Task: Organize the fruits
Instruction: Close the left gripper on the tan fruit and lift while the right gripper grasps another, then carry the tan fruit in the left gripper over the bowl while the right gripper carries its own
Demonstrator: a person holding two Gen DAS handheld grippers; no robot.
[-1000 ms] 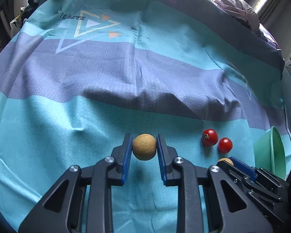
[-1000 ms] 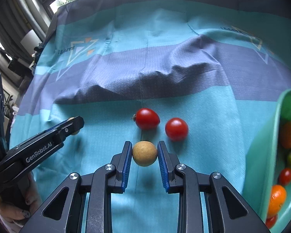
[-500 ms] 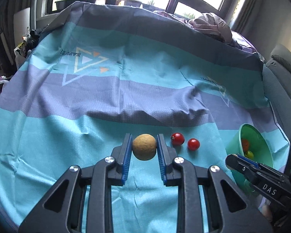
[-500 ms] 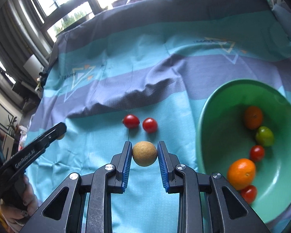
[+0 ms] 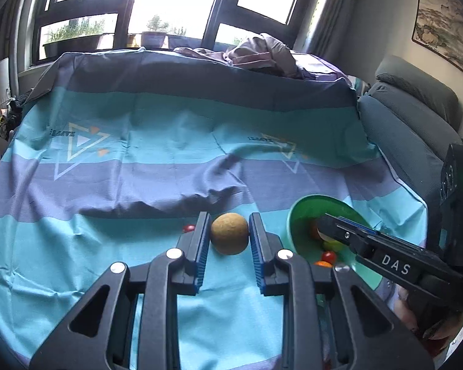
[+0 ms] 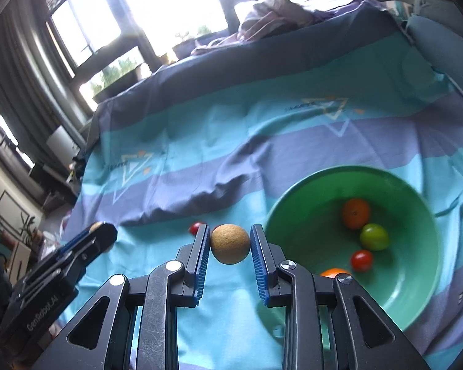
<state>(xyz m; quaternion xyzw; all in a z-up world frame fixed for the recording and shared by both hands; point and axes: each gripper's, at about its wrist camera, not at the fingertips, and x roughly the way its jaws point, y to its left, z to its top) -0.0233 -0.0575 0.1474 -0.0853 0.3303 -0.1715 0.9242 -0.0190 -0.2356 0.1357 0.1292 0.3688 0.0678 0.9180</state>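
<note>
My left gripper (image 5: 229,226) is shut on a round tan fruit (image 5: 229,236), held above the striped cloth. My right gripper (image 6: 230,236) is shut on a second tan fruit (image 6: 230,245), just left of the green bowl (image 6: 296,197). In the left wrist view the right gripper (image 5: 344,231) reaches over the bowl's rim (image 5: 302,206). The bowl holds an orange (image 6: 356,213), a green fruit (image 6: 374,236), a red tomato (image 6: 361,260) and another orange (image 6: 334,273). One cherry tomato (image 6: 196,227) on the cloth peeks out behind my left finger; the left gripper (image 6: 100,234) shows at the far left.
The teal and purple cloth (image 5: 138,185) has a raised fold across its middle. A grey sofa (image 5: 416,117) stands to the right, crumpled clothes (image 5: 256,55) lie at the back edge, and windows are behind.
Both grippers have risen and tipped up with their tan fruits still held. The right one has travelled right, bringing the bowl into full view. The cherry tomatoes now sit behind the fingers.
</note>
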